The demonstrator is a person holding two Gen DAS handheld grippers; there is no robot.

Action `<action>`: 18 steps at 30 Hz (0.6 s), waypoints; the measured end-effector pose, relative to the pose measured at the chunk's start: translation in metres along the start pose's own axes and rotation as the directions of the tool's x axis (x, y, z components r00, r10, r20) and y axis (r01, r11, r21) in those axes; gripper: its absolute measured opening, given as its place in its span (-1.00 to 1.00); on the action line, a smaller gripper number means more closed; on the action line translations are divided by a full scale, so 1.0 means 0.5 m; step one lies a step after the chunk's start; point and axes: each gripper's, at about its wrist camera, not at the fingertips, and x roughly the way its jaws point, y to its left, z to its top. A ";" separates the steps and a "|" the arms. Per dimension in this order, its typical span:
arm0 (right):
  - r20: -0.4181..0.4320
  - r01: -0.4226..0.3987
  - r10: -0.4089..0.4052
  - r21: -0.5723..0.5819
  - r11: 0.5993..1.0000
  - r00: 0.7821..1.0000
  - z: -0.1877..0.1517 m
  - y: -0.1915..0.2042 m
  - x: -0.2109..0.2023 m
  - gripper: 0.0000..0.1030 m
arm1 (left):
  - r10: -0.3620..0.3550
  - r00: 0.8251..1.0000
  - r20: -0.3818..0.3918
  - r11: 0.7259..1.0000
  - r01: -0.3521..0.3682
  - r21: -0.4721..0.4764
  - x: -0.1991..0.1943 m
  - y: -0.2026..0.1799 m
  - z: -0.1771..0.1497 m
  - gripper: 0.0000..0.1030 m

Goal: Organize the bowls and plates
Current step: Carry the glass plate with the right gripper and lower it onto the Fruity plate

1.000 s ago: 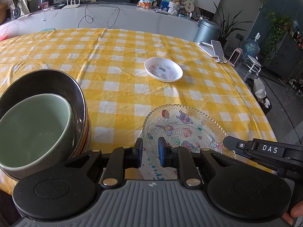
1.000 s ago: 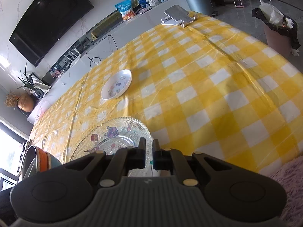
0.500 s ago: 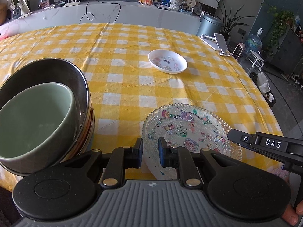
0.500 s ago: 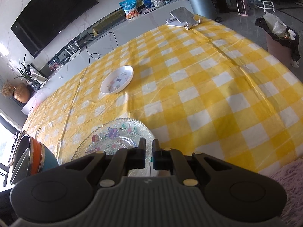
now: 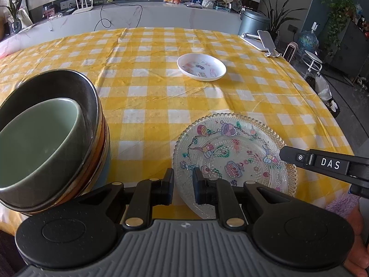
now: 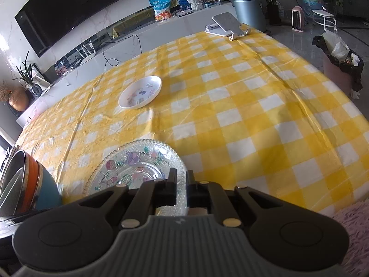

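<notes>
Left wrist view: the left gripper (image 5: 182, 185) has its fingers slightly apart, straddling the near rim of the glass plate (image 5: 233, 154) without clearly pinching it. Nested bowls (image 5: 46, 138) sit just to its left; a white dish (image 5: 201, 66) lies well ahead.

Right wrist view: the right gripper (image 6: 181, 185) is clamped on the glass plate's (image 6: 136, 166) near right rim. The white dish (image 6: 140, 91) lies far ahead-left, the bowls (image 6: 25, 184) at far left.

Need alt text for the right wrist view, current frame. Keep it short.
The right gripper is shut on the near rim of a clear glass plate with cartoon prints, on a yellow checked tablecloth. A small white dish sits farther back; stacked bowls at left edge.
</notes>
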 end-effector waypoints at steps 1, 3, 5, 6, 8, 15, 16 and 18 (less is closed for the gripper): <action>-0.001 0.005 -0.005 -0.007 1.000 1.000 -0.001 0.002 0.000 -0.90 | 0.004 1.000 0.002 1.000 -0.004 0.008 0.000 -0.002 0.000 -0.64; -0.006 0.016 -0.016 -0.021 1.000 1.000 -0.003 0.005 0.002 -0.90 | 0.011 1.000 0.005 1.000 -0.012 0.022 -0.001 -0.005 -0.002 -0.64; -0.010 0.036 -0.036 -0.043 0.998 0.999 -0.006 0.012 0.004 -0.89 | 0.017 1.000 0.005 0.999 -0.017 0.040 -0.001 -0.009 -0.003 -0.64; -0.008 0.046 -0.046 -0.057 0.997 0.999 -0.008 0.015 0.005 -0.89 | 0.023 1.000 0.005 0.998 -0.023 0.052 -0.001 -0.013 -0.004 -0.64; 0.000 0.063 -0.063 -0.087 0.994 0.998 -0.010 0.024 0.004 -0.88 | 0.034 0.999 0.006 0.997 -0.034 0.071 -0.001 -0.018 -0.005 -0.64; 0.029 0.119 -0.116 -0.178 0.977 0.993 -0.021 0.049 0.004 -0.86 | 0.050 0.999 0.014 0.992 -0.052 0.115 -0.001 -0.028 -0.010 -0.63; 0.033 0.127 -0.123 -0.190 0.974 0.992 -0.023 0.053 0.005 -0.84 | 0.052 0.999 0.016 0.991 -0.053 0.123 -0.001 -0.029 -0.010 -0.62; 0.036 0.131 -0.127 -0.205 0.970 0.991 -0.025 0.057 0.006 -0.79 | 0.052 0.998 0.020 0.990 -0.055 0.131 0.000 -0.031 -0.011 -0.60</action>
